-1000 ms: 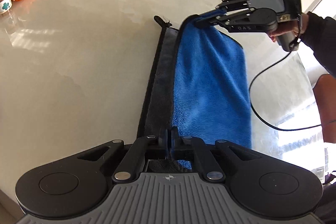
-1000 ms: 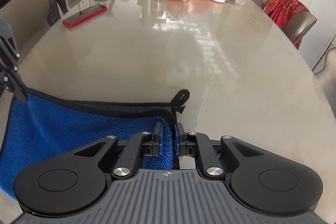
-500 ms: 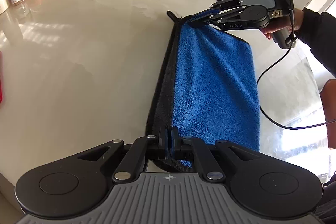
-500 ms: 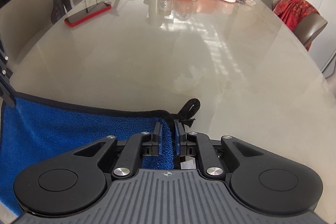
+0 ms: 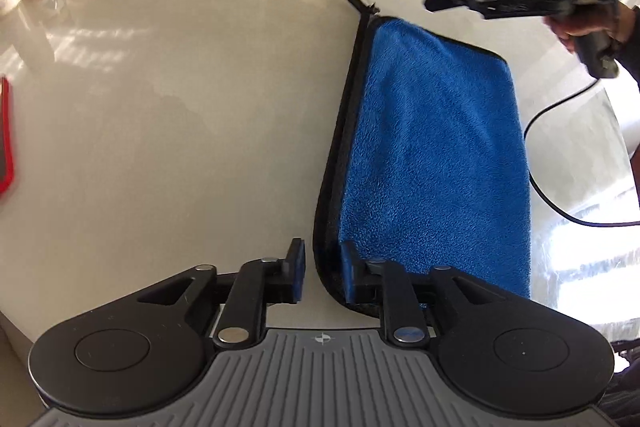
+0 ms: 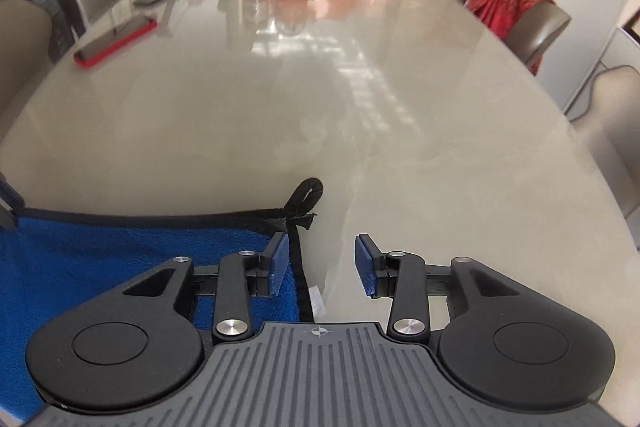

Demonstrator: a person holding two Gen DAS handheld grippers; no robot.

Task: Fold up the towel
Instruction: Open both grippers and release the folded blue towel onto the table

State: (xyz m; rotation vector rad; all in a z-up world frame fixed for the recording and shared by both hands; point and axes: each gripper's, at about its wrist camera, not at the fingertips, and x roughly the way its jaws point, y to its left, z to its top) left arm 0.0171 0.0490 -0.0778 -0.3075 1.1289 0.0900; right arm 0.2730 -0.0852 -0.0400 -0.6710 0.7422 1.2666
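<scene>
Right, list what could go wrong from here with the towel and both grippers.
1. The left gripper is open, but the towel edge lies against one of its fingers; pulling back could drag the fold open.
2. The hanging loop lies just ahead of the open right gripper and might snag on a finger.
3. The cable lies beside the towel and could get caught in the next fold.

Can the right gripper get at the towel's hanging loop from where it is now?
Probably yes. The right gripper is open, and the loop lies on bare table just ahead of its left finger, at the corner of the towel. Nothing lies between them.
</scene>
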